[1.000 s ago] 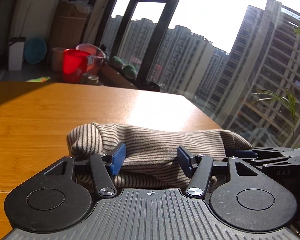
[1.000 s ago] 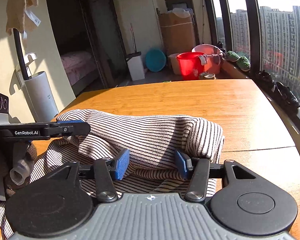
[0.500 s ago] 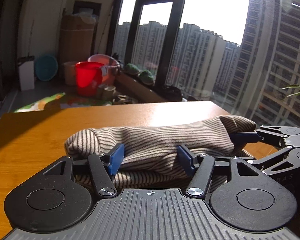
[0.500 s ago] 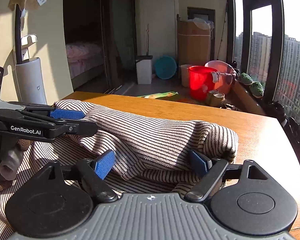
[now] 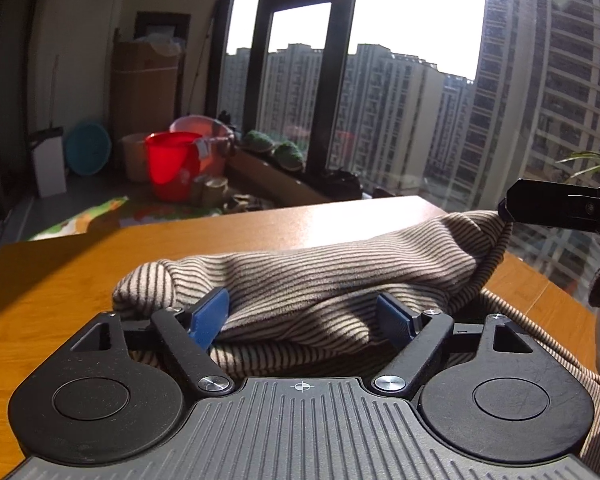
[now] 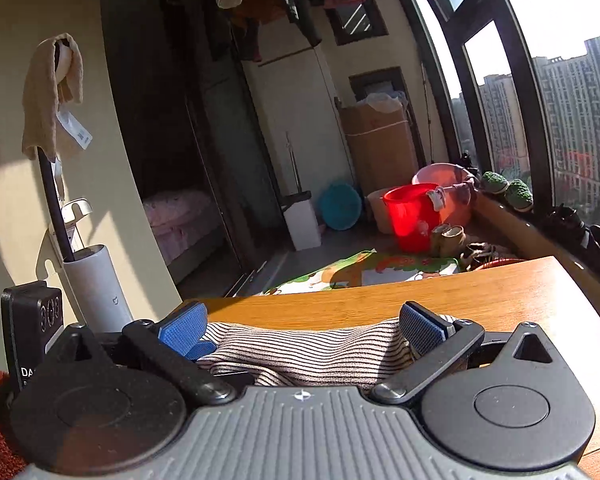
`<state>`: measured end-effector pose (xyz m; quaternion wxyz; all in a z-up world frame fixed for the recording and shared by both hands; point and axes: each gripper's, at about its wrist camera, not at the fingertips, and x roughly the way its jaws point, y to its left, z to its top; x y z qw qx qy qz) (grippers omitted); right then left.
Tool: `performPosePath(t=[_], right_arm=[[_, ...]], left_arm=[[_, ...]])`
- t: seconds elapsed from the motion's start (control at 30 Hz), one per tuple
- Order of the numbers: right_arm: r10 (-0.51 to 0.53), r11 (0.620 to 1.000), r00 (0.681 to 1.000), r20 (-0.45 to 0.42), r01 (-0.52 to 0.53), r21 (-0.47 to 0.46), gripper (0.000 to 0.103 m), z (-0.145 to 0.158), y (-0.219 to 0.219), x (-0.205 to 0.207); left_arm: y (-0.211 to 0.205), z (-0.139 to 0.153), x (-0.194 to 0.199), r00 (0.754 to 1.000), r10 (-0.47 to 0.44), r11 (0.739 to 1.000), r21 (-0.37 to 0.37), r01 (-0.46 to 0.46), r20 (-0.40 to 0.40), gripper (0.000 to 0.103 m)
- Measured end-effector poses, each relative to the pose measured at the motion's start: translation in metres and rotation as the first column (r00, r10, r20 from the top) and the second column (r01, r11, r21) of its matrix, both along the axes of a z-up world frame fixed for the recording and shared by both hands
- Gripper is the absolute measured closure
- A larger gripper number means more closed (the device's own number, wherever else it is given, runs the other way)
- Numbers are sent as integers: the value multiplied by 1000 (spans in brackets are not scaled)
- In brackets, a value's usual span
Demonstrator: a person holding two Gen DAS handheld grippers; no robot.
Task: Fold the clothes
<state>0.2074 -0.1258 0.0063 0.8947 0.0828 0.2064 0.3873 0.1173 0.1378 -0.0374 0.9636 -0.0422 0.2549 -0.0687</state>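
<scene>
Garment point(image 5: 340, 268) | striped beige (bunched roll) | lying on table point(image 5: 60, 280)

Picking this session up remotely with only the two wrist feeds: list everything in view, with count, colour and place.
striped garment: 1, beige with dark stripes, bunched on the table between both tools
table: 1, orange-brown wood, under the garment
bucket: 1, red, on the floor by the window
basin: 1, pink, behind the bucket
round tub: 1, teal, on the floor against the far wall
cardboard box: 1, brown, far corner
play mat: 1, green and multicoloured, on the floor beyond the table
white cylinder: 1, white, left of the table by the wall
left tool: 1, black with blue pads, open around the garment
right tool: 1, black with blue pads, open over the garment
</scene>
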Motion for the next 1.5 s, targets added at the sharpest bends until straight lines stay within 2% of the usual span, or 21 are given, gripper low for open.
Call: performPosePath(t=[0.07,0.17,0.33,0.4,0.47,0.6,0.7,0.83,0.97,1.27,1.33,1.4,1.5], right_arm=[[-20,1000,995,-97,18,-18,0,-14,3,20],[-51,999,990,-131,52,1,0,-41,-3,29],[-67,998,992,-109,67,-8,0,-47,-5,23],[-68,998,992,-104,67,-12,0,-47,-5,22],[-67,998,992,-102,67,-13,0,-48,-5,22],[-61,998,993,-101,61,-7,0,-49,-6,21],[-54,999,993,-106,54,-6,0,-48,-6,22],[-45,999,994,-103,42,-33,0,-47,-2,22],[-49,998,995,-92,45,-53,0,-44,2,21],[-56,997,995,-87,51,-54,0,-42,4,19],[-56,997,994,-89,52,-52,0,-42,4,19],[-56,997,994,-89,52,-49,0,-43,4,19],[-56,997,994,-89,52,-51,0,-43,5,20]], left_arm=[[0,0,-1,1000,2,1000,5,-2,2,17],[2,0,-3,1000,5,1000,-5,-5,6,17],[9,5,-15,998,15,999,-42,-13,54,17],[12,13,-25,996,38,997,-71,-31,85,11],[16,20,-30,991,71,995,-76,-63,111,10],[22,22,-16,991,109,993,-62,-105,77,9],[22,10,-3,994,110,992,-64,-108,23,9],[16,7,-3,995,102,994,-31,-101,23,8],[20,7,-4,995,99,994,-58,-98,25,8],[23,9,-7,995,93,994,-66,-91,24,7],[26,18,-16,997,78,992,-98,-75,30,7],[32,36,-30,994,61,986,-161,-46,93,7],[45,62,-38,976,107,969,-240,-59,191,7]])
